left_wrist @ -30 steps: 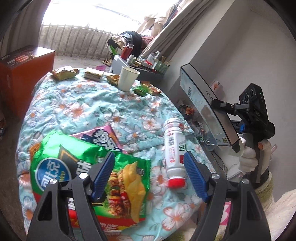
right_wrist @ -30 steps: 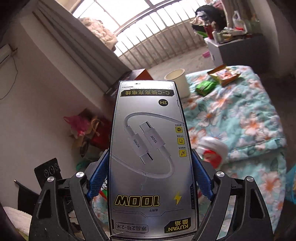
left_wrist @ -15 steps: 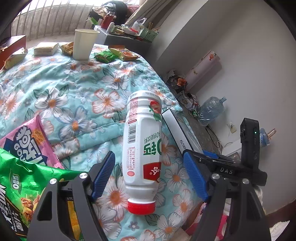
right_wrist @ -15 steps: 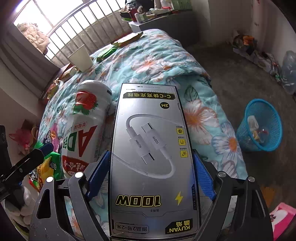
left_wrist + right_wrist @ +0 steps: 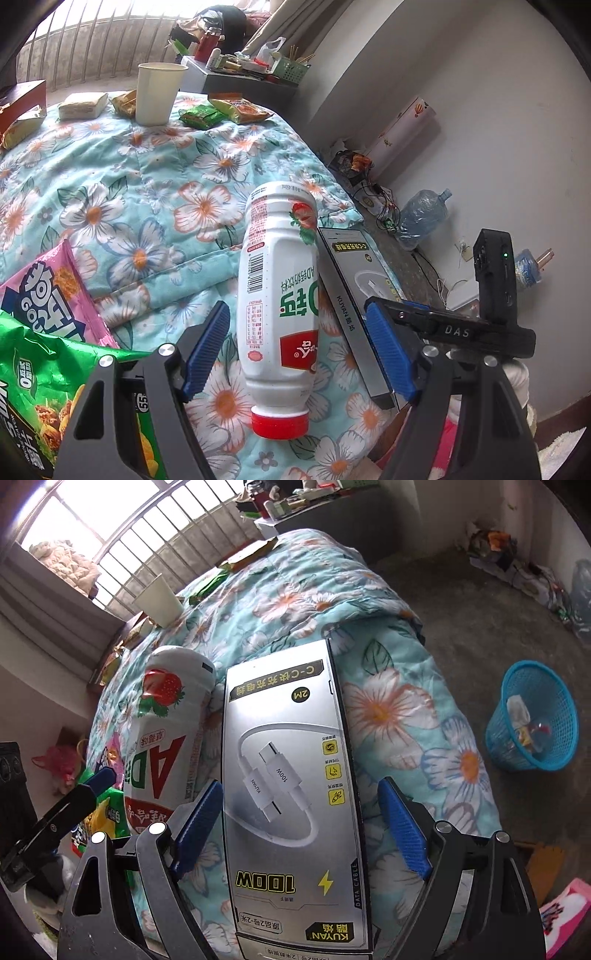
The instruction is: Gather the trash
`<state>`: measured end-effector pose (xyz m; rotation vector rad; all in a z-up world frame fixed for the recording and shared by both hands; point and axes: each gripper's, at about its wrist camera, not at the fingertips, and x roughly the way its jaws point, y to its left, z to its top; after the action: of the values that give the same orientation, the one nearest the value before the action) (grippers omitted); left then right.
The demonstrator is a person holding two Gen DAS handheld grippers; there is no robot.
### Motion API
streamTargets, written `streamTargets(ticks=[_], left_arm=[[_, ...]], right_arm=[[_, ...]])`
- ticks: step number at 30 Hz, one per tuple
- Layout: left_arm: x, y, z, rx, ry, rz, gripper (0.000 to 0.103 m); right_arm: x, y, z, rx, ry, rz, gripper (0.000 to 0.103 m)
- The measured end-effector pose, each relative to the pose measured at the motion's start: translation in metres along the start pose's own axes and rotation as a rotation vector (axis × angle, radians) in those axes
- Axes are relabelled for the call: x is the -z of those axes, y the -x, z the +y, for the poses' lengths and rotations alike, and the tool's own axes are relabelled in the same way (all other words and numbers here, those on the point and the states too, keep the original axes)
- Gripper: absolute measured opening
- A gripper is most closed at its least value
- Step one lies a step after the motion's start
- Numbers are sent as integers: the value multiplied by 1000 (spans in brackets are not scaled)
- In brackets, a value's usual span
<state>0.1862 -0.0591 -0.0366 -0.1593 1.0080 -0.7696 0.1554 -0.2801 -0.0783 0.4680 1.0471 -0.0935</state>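
A white yoghurt-drink bottle [image 5: 280, 295] with a red cap lies on the floral quilt [image 5: 129, 192], between the fingers of my open left gripper [image 5: 295, 350]. Beside it on the right lies a silver cable box [image 5: 362, 295]. In the right wrist view the cable box [image 5: 291, 805] lies flat on the quilt between the spread fingers of my right gripper [image 5: 299, 830], which no longer touch it. The bottle [image 5: 166, 738] lies to its left. Green [image 5: 44, 398] and pink [image 5: 48, 288] snack bags lie at the left.
A blue trash basket [image 5: 532, 720] with some rubbish stands on the floor to the right of the bed. A paper cup [image 5: 159, 92] and several small wrappers [image 5: 201, 116] sit at the far end of the quilt. A water jug [image 5: 421, 214] stands by the wall.
My right gripper brought the cable box down onto the quilt beside the bottle and opened off it. My left gripper swung right from the snack bags and now straddles the bottle.
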Motion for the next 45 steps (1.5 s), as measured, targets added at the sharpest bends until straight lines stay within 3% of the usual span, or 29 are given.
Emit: streamTargets(ticks=[5, 7, 10, 12, 16, 17, 18, 19, 24, 27, 30, 33, 37, 41, 45], left_arm=[[8, 12, 7, 5, 10, -17, 74], [12, 19, 11, 8, 12, -25, 74], [18, 32, 20, 5, 11, -41, 74], [22, 42, 26, 4, 11, -50, 74], [30, 59, 35, -1, 7, -70, 74], [32, 62, 36, -5, 5, -76, 74], [35, 64, 36, -7, 3, -80, 74], [36, 66, 37, -6, 3, -83, 74], [40, 76, 38, 27, 9, -106, 74], [43, 82, 40, 25, 7, -122, 74], [49, 90, 49, 1, 9, -132, 74], [54, 99, 62, -19, 31, -144, 74], [61, 110, 80, -54, 68, -158, 74], [66, 122, 95, -71, 97, -176, 74], [69, 135, 105, -76, 129, -205, 74]], right_arm=[[6, -14, 13, 63, 62, 10, 80], [5, -11, 6, 18, 11, 11, 64], [3, 1, -11, -52, -91, -10, 49], [3, 5, -23, -116, -156, 0, 46], [7, 2, -29, -155, -204, 27, 52], [7, 2, -28, -157, -205, 33, 56], [7, 2, -25, -151, -201, 34, 69], [6, 2, -20, -136, -192, 27, 80], [5, -13, 19, 55, -23, 53, 89], [13, -28, 41, 209, 123, 62, 89], [17, -27, 40, 267, 119, 37, 75], [16, -9, 22, 156, -1, 14, 74], [11, 33, 18, 75, -78, -89, 74], [1, 60, 70, -101, 14, -133, 75], [-3, 36, 138, -250, 125, -75, 75]])
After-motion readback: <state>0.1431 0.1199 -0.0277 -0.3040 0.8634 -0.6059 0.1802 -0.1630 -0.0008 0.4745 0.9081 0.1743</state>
